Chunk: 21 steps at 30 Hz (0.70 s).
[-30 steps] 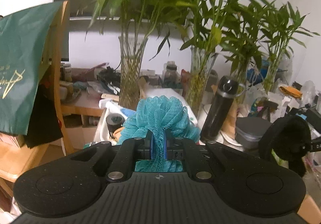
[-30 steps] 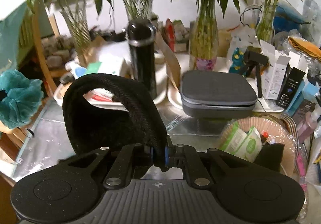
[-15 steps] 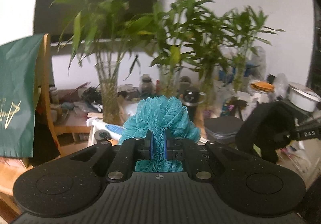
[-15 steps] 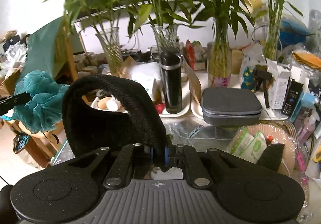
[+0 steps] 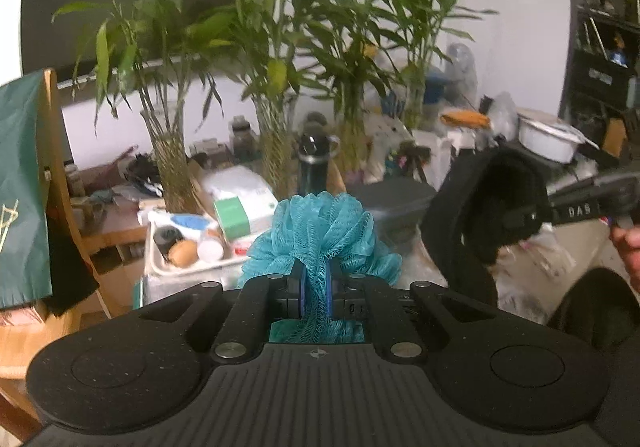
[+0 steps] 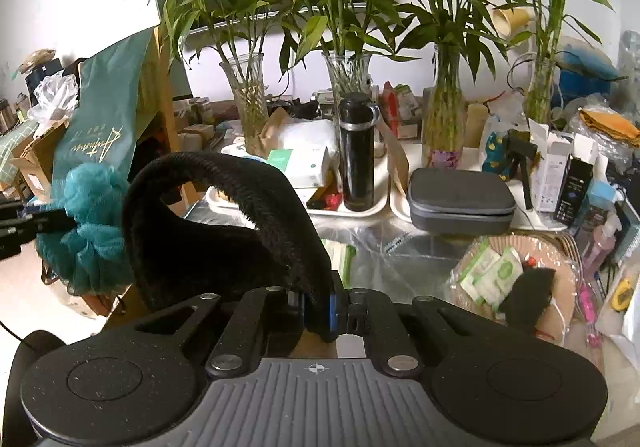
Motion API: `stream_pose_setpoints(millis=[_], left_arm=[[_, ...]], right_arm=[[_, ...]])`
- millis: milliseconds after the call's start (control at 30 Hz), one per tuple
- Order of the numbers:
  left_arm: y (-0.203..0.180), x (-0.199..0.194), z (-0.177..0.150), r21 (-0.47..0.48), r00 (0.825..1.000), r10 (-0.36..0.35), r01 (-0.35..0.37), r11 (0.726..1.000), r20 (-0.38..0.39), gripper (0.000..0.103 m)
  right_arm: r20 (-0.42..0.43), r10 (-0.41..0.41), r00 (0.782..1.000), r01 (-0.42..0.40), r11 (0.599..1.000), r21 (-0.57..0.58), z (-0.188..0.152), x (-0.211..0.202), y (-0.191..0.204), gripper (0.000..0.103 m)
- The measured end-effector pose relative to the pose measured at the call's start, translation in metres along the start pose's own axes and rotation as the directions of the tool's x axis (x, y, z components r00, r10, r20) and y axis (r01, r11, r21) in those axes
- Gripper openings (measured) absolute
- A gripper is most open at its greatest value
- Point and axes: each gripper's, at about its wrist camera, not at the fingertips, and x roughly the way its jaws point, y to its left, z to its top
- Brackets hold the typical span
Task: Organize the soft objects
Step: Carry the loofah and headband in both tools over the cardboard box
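between the blue pads of the left gripper (image 5: pixel 315 293), a teal mesh bath pouf (image 5: pixel 320 243) is pinched: a narrow band of its netting runs down through the nearly closed jaws, while the bulk of the pouf balloons out ahead of and above the fingertips, with a small tuft showing below them. the pouf touches nothing else and hangs clear of the cluttered table (image 6: pixel 416 255).

between the pads of the right gripper (image 6: pixel 318 305), the lower end of a black fuzzy earmuff (image 6: pixel 224 223) is clamped. its furry band arches up and to the left from the fingertips, and the padded body fills the space under the arch. the earmuff is likewise lifted off the table surface.

in the right wrist view, the pouf sits at the far left, just beside the earmuff's edge. in the left wrist view, the earmuff appears at the right, with part of a hand (image 5: pixel 628 247) behind it.

beyond both grippers stand a black flask (image 6: pixel 356 155) on a white tray (image 6: pixel 380 203), a grey zip case (image 6: pixel 460 199), glass vases of bamboo (image 6: pixel 444 127), and a green bag (image 6: pixel 100 127) draped over a wooden chair (image 5: pixel 64 183).
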Motion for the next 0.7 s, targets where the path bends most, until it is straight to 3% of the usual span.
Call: stream_pose_setpoints(millis=[233, 600, 700], left_arm=[[-0.004, -0.003, -0.019, 0.001, 0.999, -0.021, 0.021, 1.0, -0.035, 0.009], [-0.001, -0.012, -0.022, -0.024, 1.0, 0.004, -0.004, 1.0, -0.007, 0.009], [-0.002, -0.013, -0.022, -0.021, 1.0, 0.001, -0.001, 1.0, -0.005, 0.009]], right_arm=[[-0.05, 0.015, 0.999, -0.015, 1.0, -0.017, -0.017, -0.004, 0.006, 0.013], [-0.198, 0.029, 0.98, -0.056, 0.99, -0.132, -0.044, 0.029, 0.037, 0.013], [-0.231, 0.012, 0.973, -0.057, 0.981, -0.186, -0.049, 0.036, 0.047, 0.022]])
